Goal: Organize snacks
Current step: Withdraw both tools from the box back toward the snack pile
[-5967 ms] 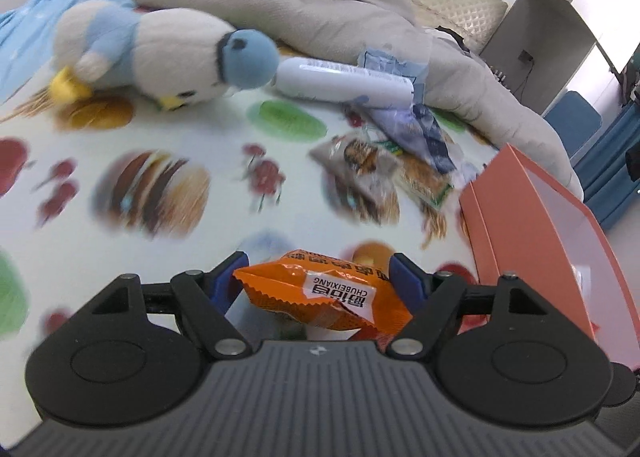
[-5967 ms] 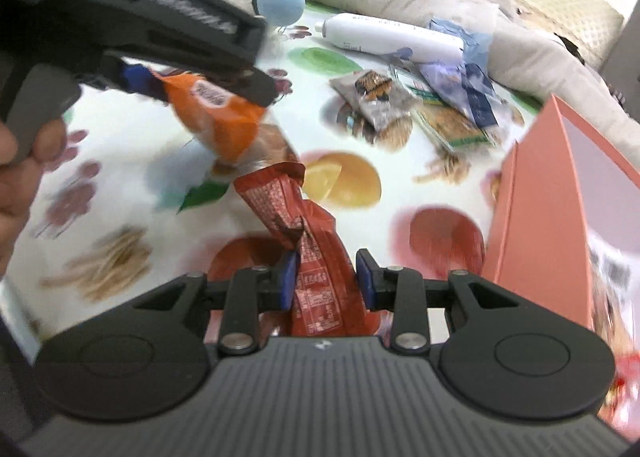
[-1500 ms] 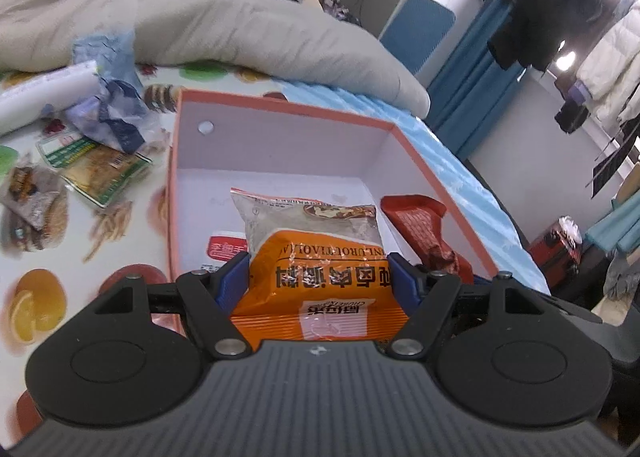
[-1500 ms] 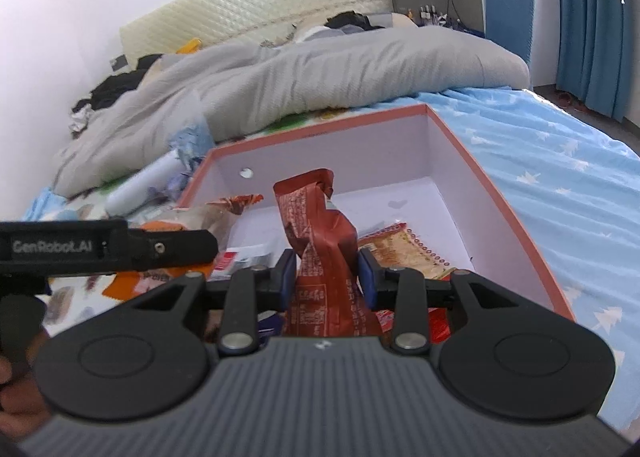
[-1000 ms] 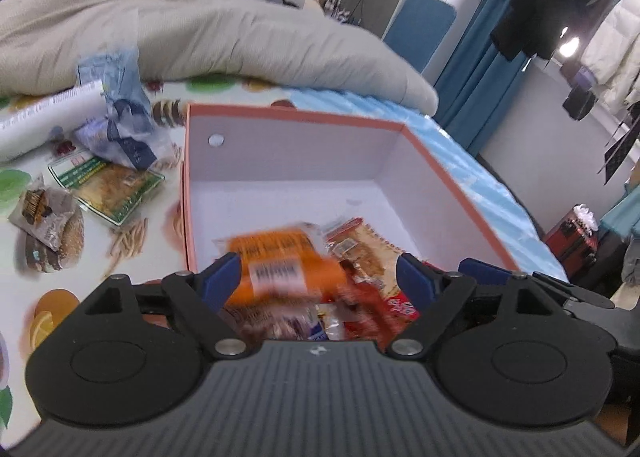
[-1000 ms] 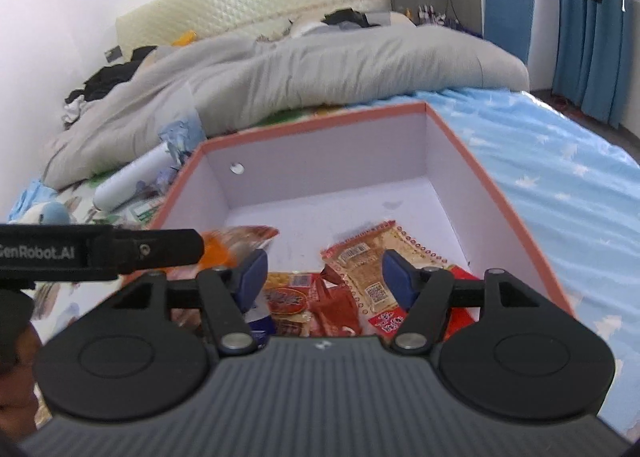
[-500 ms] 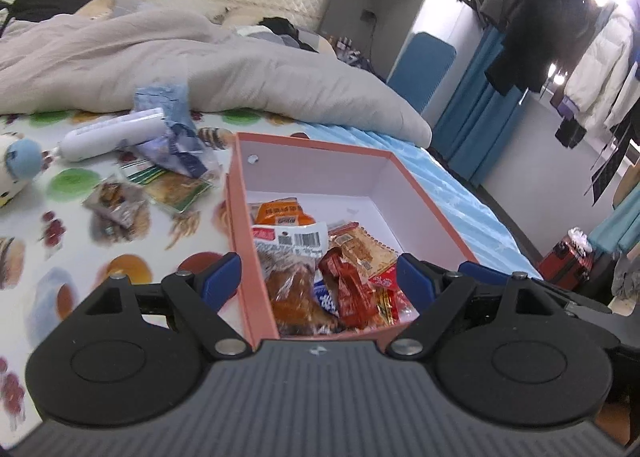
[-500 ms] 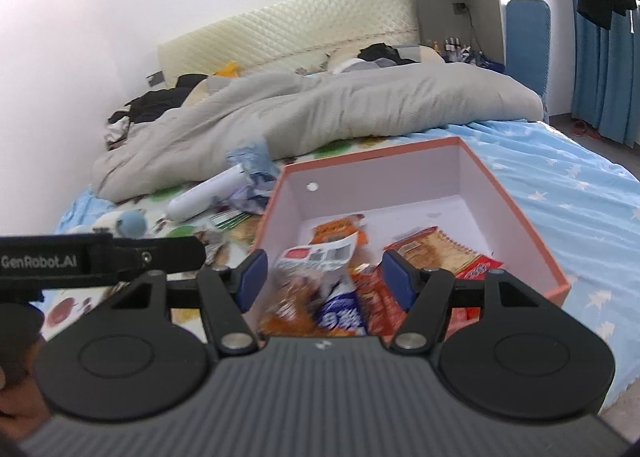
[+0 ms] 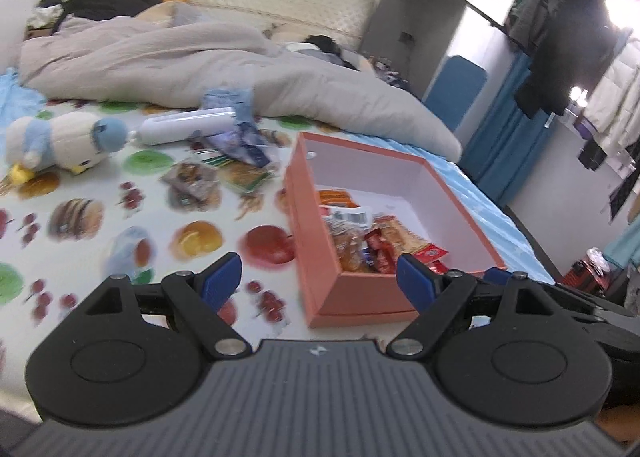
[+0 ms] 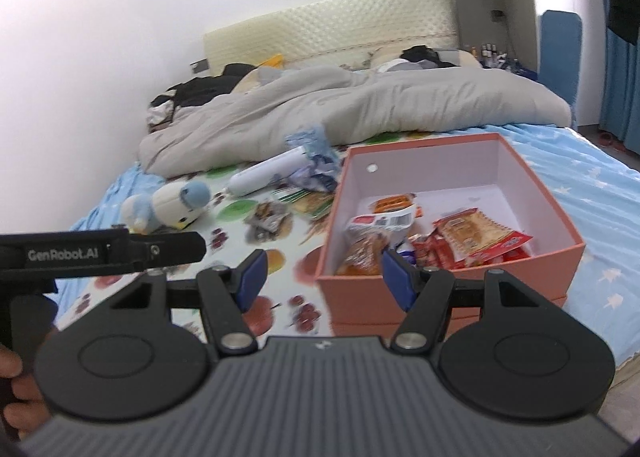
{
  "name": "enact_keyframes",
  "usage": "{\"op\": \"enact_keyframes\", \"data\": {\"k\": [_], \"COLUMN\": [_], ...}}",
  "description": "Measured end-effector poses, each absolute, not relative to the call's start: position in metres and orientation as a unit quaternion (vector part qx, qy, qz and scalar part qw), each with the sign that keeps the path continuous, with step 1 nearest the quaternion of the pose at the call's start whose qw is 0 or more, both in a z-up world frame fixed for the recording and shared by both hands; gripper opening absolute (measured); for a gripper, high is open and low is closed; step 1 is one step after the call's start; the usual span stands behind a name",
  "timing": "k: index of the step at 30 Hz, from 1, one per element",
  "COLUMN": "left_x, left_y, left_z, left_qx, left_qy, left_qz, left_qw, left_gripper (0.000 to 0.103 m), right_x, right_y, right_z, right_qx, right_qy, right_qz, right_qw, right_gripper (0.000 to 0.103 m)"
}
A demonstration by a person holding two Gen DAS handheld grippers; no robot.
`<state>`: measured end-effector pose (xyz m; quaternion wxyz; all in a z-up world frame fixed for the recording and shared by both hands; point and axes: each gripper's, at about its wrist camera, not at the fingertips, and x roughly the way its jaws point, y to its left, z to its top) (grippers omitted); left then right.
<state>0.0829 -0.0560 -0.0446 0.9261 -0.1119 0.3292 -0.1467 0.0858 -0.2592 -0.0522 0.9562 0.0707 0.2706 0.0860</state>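
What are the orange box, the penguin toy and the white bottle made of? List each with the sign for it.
Orange box: probably matte cardboard; thin, straight, crisp-edged walls, pale inner lining.
Penguin toy: soft plush fabric; fuzzy, rounded, stuffed-looking body.
White bottle: likely smooth plastic; even, slightly glossy cylinder, though blur leaves this open.

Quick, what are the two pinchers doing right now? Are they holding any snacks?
Left gripper: open, holding nothing.
Right gripper: open, holding nothing; the snacks lie in the orange box.

Bed (image 9: 100, 225) – box (image 9: 316, 257), penguin toy (image 9: 60, 145), tube (image 9: 184, 129), duvet (image 9: 160, 61).
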Motion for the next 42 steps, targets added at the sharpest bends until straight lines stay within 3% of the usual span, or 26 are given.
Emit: {"op": "enact_keyframes", "data": {"k": [17, 31, 42], "left_x": [0.058, 0.155, 0.257], "left_y": [0.014, 0.056, 0.091], "left_z": [-0.058, -0.118, -0.186], "left_qx": [-0.160, -0.175, -0.189], "left_qy": [0.320, 0.335, 0.369], "left_qz": [-0.078, -0.066, -0.080], "left_qw": [0.931, 0.923, 0.906], "left_gripper": [0.087, 0.087, 0.087], "right_x": [0.083, 0.144, 0.213], "right_y": [-0.214, -0.148, -0.126], "right_z": [-0.058, -0.107, -0.141], "right_qx": [0.023, -0.030, 0.100], "right_qy": [0.281, 0.294, 0.278], "right_qz": [0.130, 0.143, 0.087], "right_qw": [0.951, 0.945, 0.951], "right_gripper": [0.066, 0.062, 0.056]}}
